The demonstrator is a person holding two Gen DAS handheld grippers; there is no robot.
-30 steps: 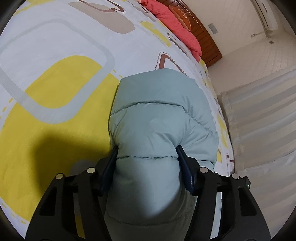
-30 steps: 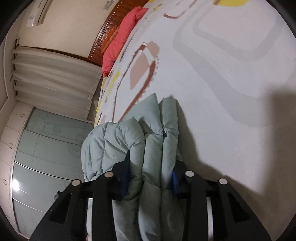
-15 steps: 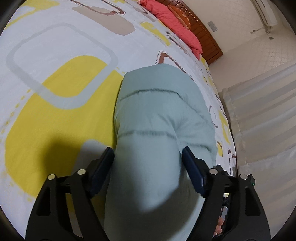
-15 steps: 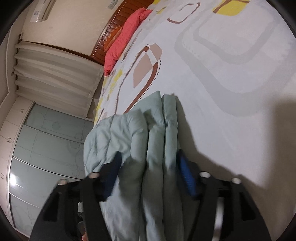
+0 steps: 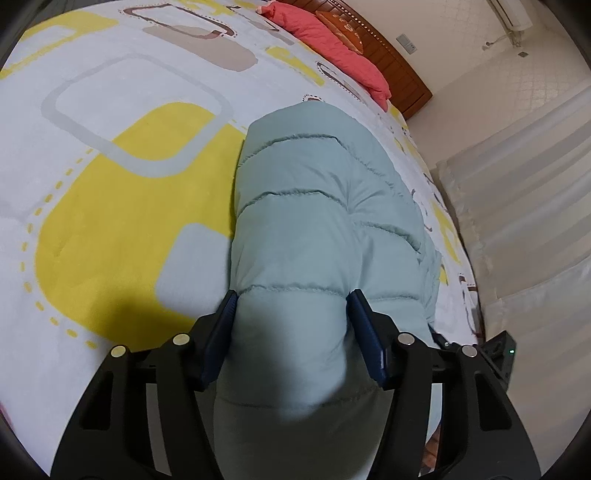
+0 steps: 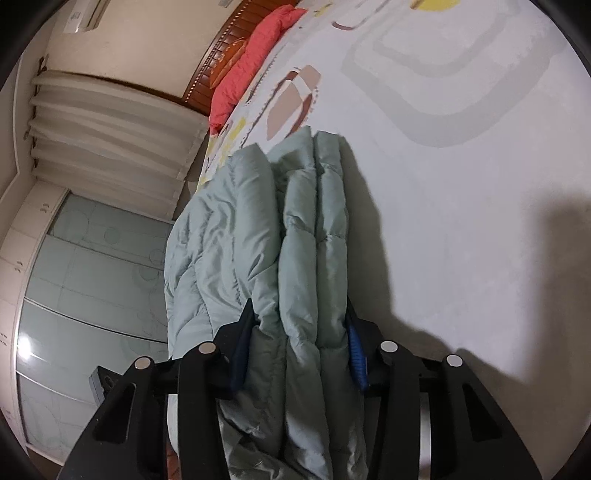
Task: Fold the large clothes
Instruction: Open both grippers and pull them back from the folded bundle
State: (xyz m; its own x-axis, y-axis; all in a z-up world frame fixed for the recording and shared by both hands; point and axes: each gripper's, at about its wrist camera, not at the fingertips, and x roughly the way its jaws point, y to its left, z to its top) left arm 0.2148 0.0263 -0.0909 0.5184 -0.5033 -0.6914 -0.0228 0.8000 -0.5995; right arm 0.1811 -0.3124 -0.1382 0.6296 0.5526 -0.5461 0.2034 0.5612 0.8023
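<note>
Both tongs, left (image 5: 291,299) and right (image 6: 299,314), have just closed, grasping the jacket (image 5: 314,206) on the bed (image 5: 122,206).

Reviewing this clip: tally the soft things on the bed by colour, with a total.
Pale green: 1, the puffer jacket, clamped in both grippers.
Coral red: 1, the quilt at the headboard.
Orange: 1, the cushion beside it.
Total: 3

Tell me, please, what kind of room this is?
Most likely a home bedroom: a bed with a patterned sheet, a red pillow by a wooden headboard, and pleated curtains beside it.
</note>
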